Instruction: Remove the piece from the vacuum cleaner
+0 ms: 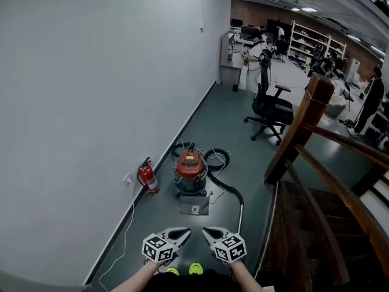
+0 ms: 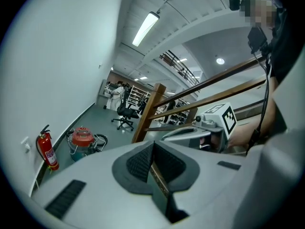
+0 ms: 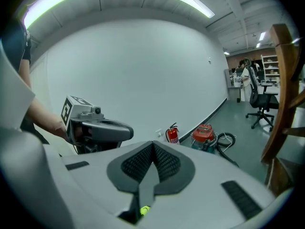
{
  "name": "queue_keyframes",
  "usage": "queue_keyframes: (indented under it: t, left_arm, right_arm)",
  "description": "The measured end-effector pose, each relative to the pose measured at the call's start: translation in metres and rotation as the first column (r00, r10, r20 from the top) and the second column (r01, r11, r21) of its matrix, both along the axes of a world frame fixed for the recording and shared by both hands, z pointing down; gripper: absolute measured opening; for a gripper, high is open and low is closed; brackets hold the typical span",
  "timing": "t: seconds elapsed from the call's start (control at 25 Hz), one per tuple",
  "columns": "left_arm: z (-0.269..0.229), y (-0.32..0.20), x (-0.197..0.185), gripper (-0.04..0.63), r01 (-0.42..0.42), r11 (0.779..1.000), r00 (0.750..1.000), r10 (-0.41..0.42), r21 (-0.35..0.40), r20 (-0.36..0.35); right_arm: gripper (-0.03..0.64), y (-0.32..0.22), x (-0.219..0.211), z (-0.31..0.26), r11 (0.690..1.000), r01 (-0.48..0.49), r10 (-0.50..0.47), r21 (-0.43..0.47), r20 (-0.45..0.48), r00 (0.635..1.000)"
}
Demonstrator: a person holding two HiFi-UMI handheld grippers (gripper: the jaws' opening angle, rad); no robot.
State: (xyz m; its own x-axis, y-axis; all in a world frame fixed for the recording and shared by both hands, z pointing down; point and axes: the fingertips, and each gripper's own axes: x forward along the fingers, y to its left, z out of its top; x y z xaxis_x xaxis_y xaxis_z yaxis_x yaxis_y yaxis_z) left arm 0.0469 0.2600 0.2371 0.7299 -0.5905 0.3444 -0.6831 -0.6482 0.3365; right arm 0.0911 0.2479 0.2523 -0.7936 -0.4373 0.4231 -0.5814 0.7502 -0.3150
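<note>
Closed hand-held grippers (image 1: pixel 182 231), vacuum cleaner (image 1: pixel 189 174)

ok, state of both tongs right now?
Left tongs: closed, holding nothing.
Right tongs: closed, holding nothing.

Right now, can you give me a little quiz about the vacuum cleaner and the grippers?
1. True or false: the left gripper has its jaws wide open.
2. What stands by the wall beside the vacuum cleaner? A: fire extinguisher. B: bucket. C: broom.
3. Is the right gripper touching the vacuum cleaner, yes or no?
Key: 1 false, its jaws are shut together. 2 A. 3 no, it is well short of it, shut and empty.
</note>
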Motion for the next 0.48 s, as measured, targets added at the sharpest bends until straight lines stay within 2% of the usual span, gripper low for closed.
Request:
queue_keyframes:
  t: [0.48]
  left_arm:
    - [0.002, 0.018, -0.005, 0.014, 0.016, 1.000, 1.000, -0.016, 0.004, -0.014]
  right_arm:
    - [0.015, 0.022, -0.006, 0.006, 1.000, -0.001, 0.001, -0.015, -0.010, 1.000]
